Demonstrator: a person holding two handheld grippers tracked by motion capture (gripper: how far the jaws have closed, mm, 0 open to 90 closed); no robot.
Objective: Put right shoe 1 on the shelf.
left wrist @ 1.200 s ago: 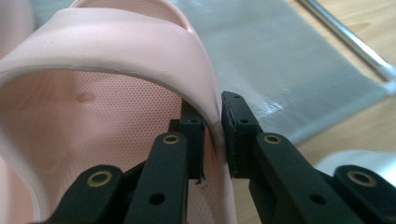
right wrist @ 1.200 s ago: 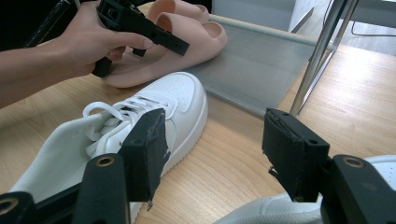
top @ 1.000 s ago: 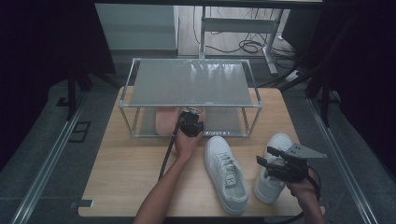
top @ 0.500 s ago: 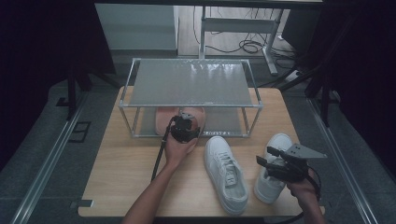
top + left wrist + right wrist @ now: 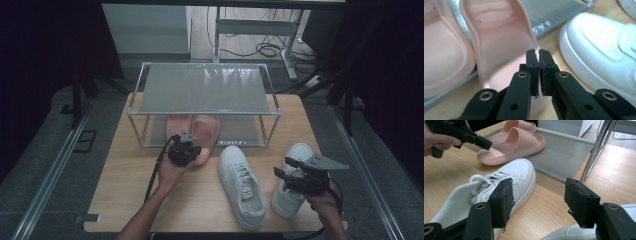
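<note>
Pink slides first: one lies on the rack's (image 5: 202,90) lower shelf, and our left gripper (image 5: 538,53) has its jaws pinched on the rim of the second slide (image 5: 504,42), half off it. Our right gripper (image 5: 537,200) hangs wide apart, empty; both white sneakers (image 5: 242,185) wait on the table (image 5: 125,185).

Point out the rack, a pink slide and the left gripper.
rack (image 5: 205,90), high view, on its top shelf.
pink slide (image 5: 516,143), right gripper view, on its strap.
left gripper (image 5: 539,53), left gripper view, between its jaw tips.
</note>
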